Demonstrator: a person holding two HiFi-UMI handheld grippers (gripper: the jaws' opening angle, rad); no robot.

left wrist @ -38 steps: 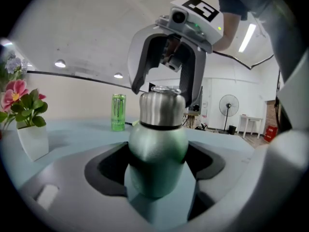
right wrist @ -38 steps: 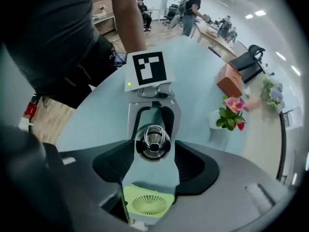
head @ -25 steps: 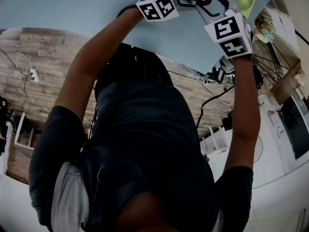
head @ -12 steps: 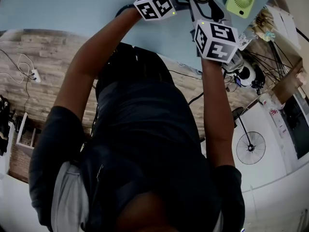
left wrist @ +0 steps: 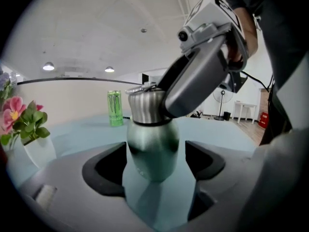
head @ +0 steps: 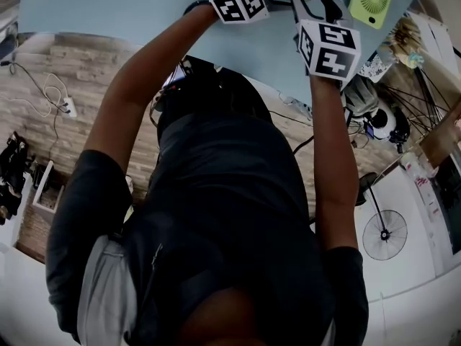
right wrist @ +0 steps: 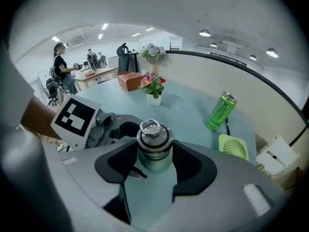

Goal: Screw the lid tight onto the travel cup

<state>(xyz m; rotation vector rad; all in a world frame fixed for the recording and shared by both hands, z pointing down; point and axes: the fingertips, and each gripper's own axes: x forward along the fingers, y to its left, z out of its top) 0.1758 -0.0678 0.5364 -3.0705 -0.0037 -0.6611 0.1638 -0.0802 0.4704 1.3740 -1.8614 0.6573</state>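
- Cup first. Where is the travel cup?
- It stands on the blue table, between the two grippers. The left gripper view shows its round green body.
- Who holds it?
- The left gripper hugs the body from both sides, pads tight on it. The right gripper sits over the top and pinches the shiny lid. Its jaws have just opened a tiny bit, with the lid between them, but the pads look pressed on both sides.
- Can you see the whole lid?
- No. In the left gripper view the right gripper covers one side of it. In the right gripper view the jaws hide the cup's body, so only the lid and its little ring show.
- And from the head view?
- Mostly the person's dark shirt and two arms. The cup is nearly cut off at the top edge; only the lid's top peeks out. I can't tell whether the lid is screwed all the way down.
- What else is on the table?
- A green can, pink flowers half cut off at the side, and a green fan.
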